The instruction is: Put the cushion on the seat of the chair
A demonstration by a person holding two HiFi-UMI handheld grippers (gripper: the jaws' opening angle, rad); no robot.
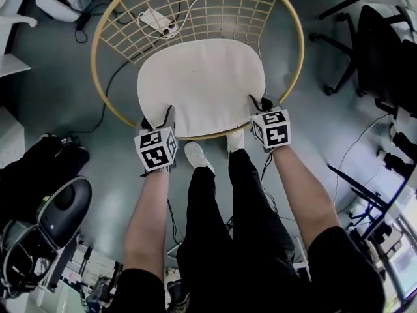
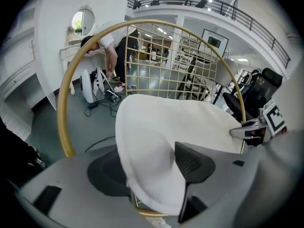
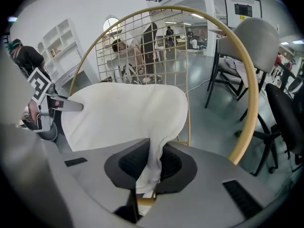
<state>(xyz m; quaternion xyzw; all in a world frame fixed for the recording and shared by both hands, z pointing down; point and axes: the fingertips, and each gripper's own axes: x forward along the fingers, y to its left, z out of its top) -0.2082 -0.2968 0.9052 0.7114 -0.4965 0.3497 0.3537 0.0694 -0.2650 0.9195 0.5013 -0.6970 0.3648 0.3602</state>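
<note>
The white cushion [image 1: 202, 83] lies flat on the seat of the round chair, inside its gold ring frame [image 1: 98, 64] with a wire-grid back [image 1: 195, 8]. At the cushion's near left corner is my left gripper [image 1: 156, 119]. In the left gripper view its jaws [image 2: 152, 175] stand wide apart, with the cushion [image 2: 156, 137] edge loose between them. My right gripper [image 1: 259, 103] is at the near right corner. The right gripper view shows it [image 3: 149, 167] shut on a pinched fold of the cushion [image 3: 123, 113].
A white device [image 1: 158, 21] and black cables lie on the floor under the chair. A black office chair [image 1: 378, 51] stands at the right, and another dark chair [image 1: 58, 214] at the lower left. My feet [image 1: 197, 156] are just before the chair's front rim. A person [image 2: 107, 46] bends over behind the chair.
</note>
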